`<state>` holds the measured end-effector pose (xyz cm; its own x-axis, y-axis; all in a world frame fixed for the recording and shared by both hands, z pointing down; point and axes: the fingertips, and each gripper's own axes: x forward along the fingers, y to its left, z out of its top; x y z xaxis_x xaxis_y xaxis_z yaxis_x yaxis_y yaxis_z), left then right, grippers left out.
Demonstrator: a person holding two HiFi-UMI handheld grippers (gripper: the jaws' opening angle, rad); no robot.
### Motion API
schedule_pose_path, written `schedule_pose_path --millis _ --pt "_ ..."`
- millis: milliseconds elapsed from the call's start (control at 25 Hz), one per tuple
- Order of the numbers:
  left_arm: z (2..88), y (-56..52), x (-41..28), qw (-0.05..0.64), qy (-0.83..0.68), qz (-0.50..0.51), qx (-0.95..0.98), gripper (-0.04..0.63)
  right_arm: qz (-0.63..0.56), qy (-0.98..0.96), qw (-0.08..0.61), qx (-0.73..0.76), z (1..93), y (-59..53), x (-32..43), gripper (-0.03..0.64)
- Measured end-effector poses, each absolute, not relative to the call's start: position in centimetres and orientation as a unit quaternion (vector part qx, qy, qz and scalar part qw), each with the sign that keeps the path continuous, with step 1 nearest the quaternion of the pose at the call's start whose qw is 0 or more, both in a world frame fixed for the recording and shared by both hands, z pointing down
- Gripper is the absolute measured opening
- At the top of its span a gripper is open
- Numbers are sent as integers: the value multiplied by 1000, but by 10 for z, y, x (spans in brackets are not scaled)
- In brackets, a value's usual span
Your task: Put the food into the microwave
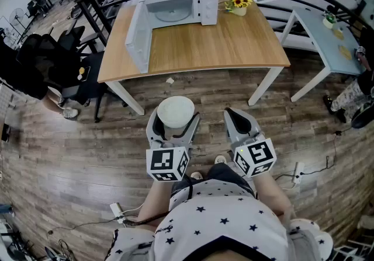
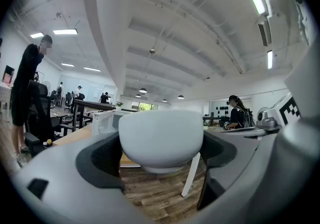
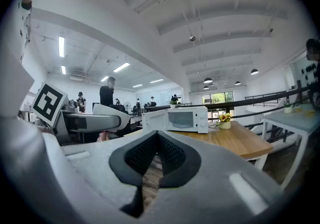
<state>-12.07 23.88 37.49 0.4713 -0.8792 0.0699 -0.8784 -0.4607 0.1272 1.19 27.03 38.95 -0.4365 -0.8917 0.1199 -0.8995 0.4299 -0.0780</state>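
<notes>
A white bowl (image 1: 176, 112) sits between the jaws of my left gripper (image 1: 175, 121), which is shut on its sides; the bowl's contents do not show. In the left gripper view the bowl (image 2: 161, 139) fills the space between the dark pads (image 2: 102, 160). My right gripper (image 1: 239, 118) is beside it, shut and holding nothing; its pads (image 3: 167, 155) meet. Both hang over the wooden floor in front of the table. The white microwave (image 1: 178, 4) stands at the table's far side, its door (image 1: 138, 37) swung open to the left; it also shows in the right gripper view (image 3: 183, 119).
The wooden table (image 1: 222, 44) carries a pot of sunflowers (image 1: 238, 3) right of the microwave. A pale blue table (image 1: 324, 38) stands at the right. Black chairs with a bag (image 1: 49, 67) stand at the left. A power strip (image 1: 297, 172) and cables lie on the floor.
</notes>
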Motion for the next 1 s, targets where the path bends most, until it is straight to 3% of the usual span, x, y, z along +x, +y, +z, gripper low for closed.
schedule_pose_path --millis 1000 --pt "368 263 -159 60 -507 -19 859 483 78 -840 30 537 395 294 -27 6"
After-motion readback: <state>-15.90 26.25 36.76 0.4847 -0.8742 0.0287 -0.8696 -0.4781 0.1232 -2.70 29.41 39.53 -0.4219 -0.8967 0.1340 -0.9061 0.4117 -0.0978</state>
